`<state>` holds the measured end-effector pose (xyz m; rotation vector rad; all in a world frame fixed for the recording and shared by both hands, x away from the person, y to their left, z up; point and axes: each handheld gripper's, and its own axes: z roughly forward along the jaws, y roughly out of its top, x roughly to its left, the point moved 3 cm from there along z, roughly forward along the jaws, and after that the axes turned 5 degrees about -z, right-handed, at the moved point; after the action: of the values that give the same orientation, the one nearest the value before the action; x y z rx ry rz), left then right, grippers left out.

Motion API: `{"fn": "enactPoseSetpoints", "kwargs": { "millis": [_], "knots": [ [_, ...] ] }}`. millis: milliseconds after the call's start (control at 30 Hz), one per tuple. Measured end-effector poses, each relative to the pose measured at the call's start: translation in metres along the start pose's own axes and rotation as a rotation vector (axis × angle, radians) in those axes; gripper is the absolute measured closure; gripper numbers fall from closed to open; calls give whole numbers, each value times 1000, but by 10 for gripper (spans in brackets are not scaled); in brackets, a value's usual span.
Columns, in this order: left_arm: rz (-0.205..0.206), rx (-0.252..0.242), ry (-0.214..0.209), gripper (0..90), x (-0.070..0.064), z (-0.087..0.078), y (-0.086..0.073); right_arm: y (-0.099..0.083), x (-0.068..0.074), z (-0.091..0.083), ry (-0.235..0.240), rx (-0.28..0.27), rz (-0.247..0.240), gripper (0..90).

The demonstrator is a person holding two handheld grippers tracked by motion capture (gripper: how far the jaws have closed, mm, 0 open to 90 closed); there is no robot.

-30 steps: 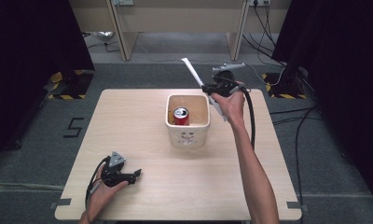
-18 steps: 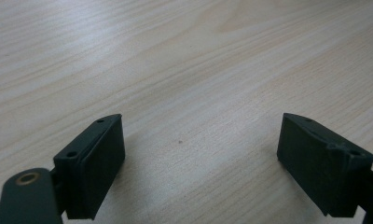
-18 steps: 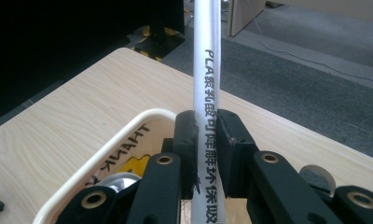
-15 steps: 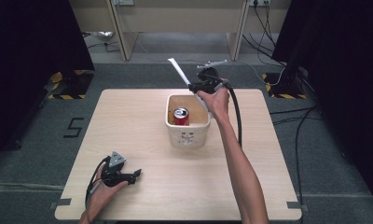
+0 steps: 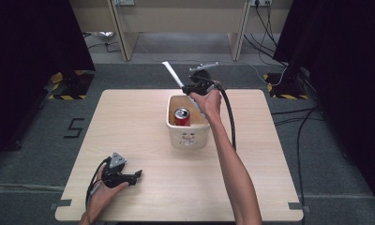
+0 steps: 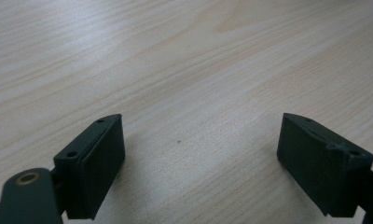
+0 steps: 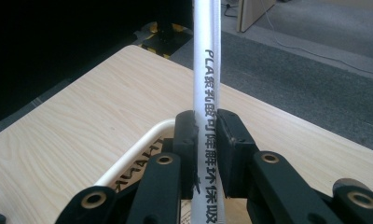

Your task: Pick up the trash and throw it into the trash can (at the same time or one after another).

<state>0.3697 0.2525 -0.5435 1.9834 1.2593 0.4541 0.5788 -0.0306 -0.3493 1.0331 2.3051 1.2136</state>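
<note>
The left gripper [image 5: 138, 175] rests on the near-left part of the wooden table [image 5: 129, 122], its jaws standing wide apart over bare wood with nothing between them, well away from the work. Farther up the table, the cream-coloured bin [image 5: 188, 133] stands near the middle with a red soda can [image 5: 181, 116] upright inside it. Beyond that, above the bin's far rim, the right gripper [image 5: 184, 87] is clamped on a white wrapped straw [image 7: 207, 70] printed with PLA lettering; the jaws pinch it near its lower part, so most of its length sticks out past the fingertips, angled up and toward the table's far-left. The likely risk is in the long free end: being light and gripped so low, the straw could pivot or slide in the pads if the hand tilts quickly. If it is released while still slanted over the rim, it could catch the bin's edge or the can top and tip out onto the table rather than dropping inside.
</note>
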Motion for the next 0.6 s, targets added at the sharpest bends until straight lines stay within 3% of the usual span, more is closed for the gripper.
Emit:
{"fn": "enactPoseSetpoints", "kwargs": {
  "millis": [600],
  "knots": [
    [3,2,-1,143,0,0,0,-11,-1,20,-14,19,15,787]
  ]
}}
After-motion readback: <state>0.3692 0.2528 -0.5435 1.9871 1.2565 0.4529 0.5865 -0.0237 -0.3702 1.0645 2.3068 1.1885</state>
